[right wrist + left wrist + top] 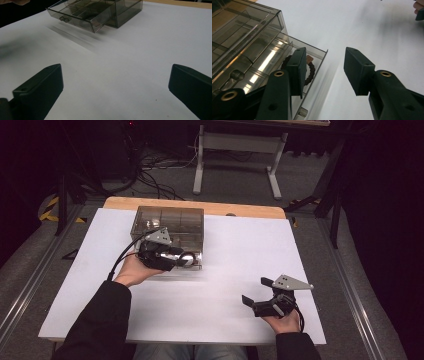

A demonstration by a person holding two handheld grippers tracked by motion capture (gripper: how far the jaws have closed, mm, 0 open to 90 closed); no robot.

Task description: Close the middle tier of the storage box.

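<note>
A smoky see-through drawer box (170, 222) stands at the back left of the white table sheet. Its drawer (322, 58) is pulled out toward me. A dark beaded bracelet (312, 71) with a small copper piece lies in the drawer's front compartment. My left gripper (324, 57) hovers just above the drawer's front corner, its jaws apart with nothing between them. One of its jaws partly hides the bracelet. In the high view the left gripper (175, 257) covers the drawer front. My right gripper (256, 291) rests open near the front right, far from the box (125, 10).
The white sheet (225, 270) covers a wooden tabletop whose far edge (240, 209) shows behind the box. Beyond the table lie cables and the white legs of a stand (200, 170) on the floor. Metal rails run along both sides.
</note>
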